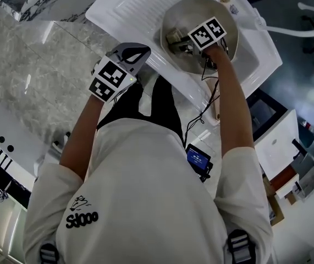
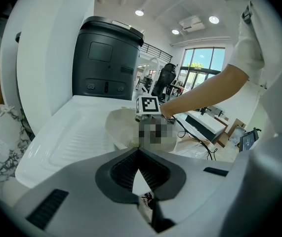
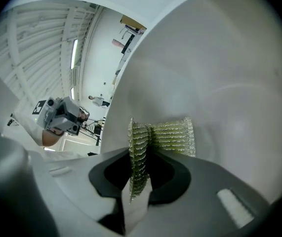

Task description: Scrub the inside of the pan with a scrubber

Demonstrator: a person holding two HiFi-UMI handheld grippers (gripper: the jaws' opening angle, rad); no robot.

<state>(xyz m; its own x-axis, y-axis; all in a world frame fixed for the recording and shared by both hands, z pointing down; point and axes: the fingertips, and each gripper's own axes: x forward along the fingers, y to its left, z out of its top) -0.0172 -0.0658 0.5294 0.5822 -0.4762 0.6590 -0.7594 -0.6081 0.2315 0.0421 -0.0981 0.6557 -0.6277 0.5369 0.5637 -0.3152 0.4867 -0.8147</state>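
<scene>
while the right tongs (image 3: 141, 154) clamp the scrubber (image 3: 173, 135) against the inside of the pan (image 3: 220, 83), the left tongs (image 2: 137, 149) hover pressed together, empty, outside it.

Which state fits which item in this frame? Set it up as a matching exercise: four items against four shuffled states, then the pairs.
Items:
1. left gripper
2. right gripper
3. scrubber
4. pan

States:
A. sits in the white sink
B. jaws together, nothing between them
C. clamped between jaws, against the pan's inside
D. shut on the scrubber, reaching into the pan

Pairs: 1-B; 2-D; 3-C; 4-A
</scene>
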